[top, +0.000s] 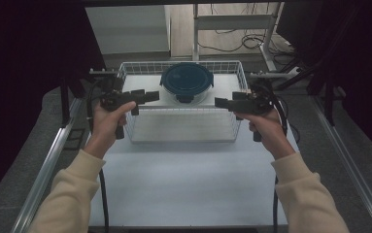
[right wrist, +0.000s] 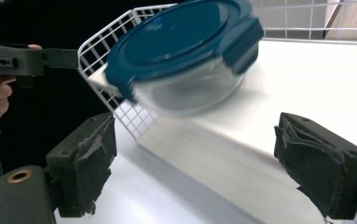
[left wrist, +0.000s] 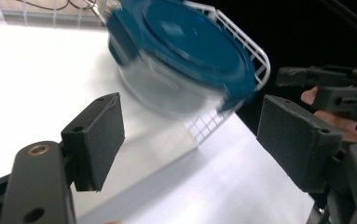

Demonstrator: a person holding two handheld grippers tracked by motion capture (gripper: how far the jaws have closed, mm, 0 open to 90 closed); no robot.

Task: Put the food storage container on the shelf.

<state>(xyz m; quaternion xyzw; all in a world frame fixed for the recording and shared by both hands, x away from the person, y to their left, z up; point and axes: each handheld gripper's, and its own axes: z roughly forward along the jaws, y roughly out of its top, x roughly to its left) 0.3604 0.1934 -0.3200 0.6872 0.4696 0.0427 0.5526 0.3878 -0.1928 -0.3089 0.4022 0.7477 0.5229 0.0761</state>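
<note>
high view: both grippers, left (top: 152, 96) and right (top: 218, 102), jaws apart, flanking glass container (top: 187, 83) at wire basket's (top: 135, 131) 12 o'clock; approach step, next close in on teal lid (top: 187, 77).

Wire basket (top: 134, 127) sat on the table (top: 188, 184), centre of the high view, upper middle of frame. Lidded container (top: 187, 83) stood inside the basket, toward its far side, about midway between the side walls. Left gripper (top: 147, 96) hung at the basket's left wall, mid-left of frame; right gripper (top: 221, 102) at the right wall, mid-right, the two facing each other across the basket (container behind the line between them). Both forearms came in from the bottom corners. A metal frame (top: 232, 22) stood beyond the table, top centre.
</note>
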